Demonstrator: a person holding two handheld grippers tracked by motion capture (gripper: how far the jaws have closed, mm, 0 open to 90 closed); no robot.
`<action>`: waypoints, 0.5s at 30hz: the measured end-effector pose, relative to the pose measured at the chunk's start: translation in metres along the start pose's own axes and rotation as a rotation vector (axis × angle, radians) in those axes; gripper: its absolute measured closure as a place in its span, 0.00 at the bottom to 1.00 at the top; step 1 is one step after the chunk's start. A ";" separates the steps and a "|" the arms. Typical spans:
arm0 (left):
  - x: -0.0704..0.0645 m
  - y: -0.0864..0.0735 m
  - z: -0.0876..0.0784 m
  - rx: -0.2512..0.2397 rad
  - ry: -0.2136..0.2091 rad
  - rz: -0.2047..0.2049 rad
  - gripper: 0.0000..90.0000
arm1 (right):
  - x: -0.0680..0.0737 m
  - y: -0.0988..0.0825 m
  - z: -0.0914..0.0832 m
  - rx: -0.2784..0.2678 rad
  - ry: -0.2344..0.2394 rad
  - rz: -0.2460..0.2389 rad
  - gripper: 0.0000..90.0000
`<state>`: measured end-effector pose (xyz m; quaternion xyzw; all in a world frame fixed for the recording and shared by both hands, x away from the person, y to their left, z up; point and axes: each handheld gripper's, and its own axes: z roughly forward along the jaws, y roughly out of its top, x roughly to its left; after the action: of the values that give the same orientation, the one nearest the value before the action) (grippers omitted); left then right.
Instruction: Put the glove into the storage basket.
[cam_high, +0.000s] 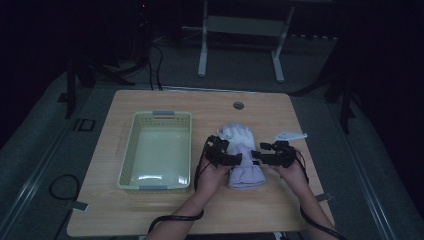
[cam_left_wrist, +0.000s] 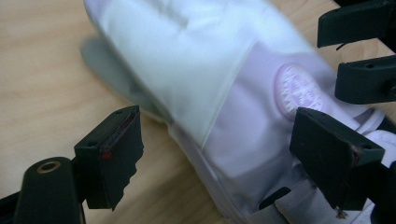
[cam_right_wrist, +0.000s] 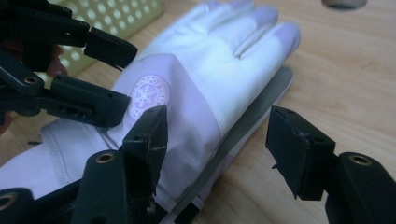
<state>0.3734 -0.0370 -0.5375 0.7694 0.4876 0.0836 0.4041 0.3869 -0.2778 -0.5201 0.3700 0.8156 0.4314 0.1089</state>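
A: Where's the glove (cam_high: 242, 155)?

B: Flat on the bench (cam_high: 150, 210), right of the middle, its cuff toward the near edge and its fingertips toward the far edge. A round badge (cam_right_wrist: 150, 95) sits on the back of it. The basket (cam_high: 131, 150) stands just to its left, apart from it.

A: And your left gripper (cam_high: 239, 159)?

B: I have it at the glove's left side, over the wrist part. Its fingers (cam_left_wrist: 112, 156) are spread across the glove; one is over bare wood, and I can't tell if the other touches the fabric.

A: Right gripper (cam_high: 256, 156)?

B: Across from it, at the glove's right side. Its fingers (cam_right_wrist: 299, 149) are spread too, straddling the glove's edge, nothing pinched. The two grippers' tips nearly meet over the glove.
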 end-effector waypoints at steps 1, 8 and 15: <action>0.001 -0.002 0.002 0.006 -0.004 -0.010 0.19 | 0.000 -0.002 0.003 0.012 -0.001 -0.002 0.43; 0.009 -0.012 0.014 0.044 -0.059 -0.065 0.19 | -0.006 -0.019 0.018 0.070 0.019 0.045 0.42; 0.017 -0.018 0.019 0.038 -0.152 -0.095 0.28 | -0.017 -0.024 0.026 0.109 0.084 0.160 0.45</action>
<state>0.3801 -0.0297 -0.5671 0.7572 0.4928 -0.0034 0.4288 0.3992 -0.2818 -0.5565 0.4210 0.8094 0.4090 0.0196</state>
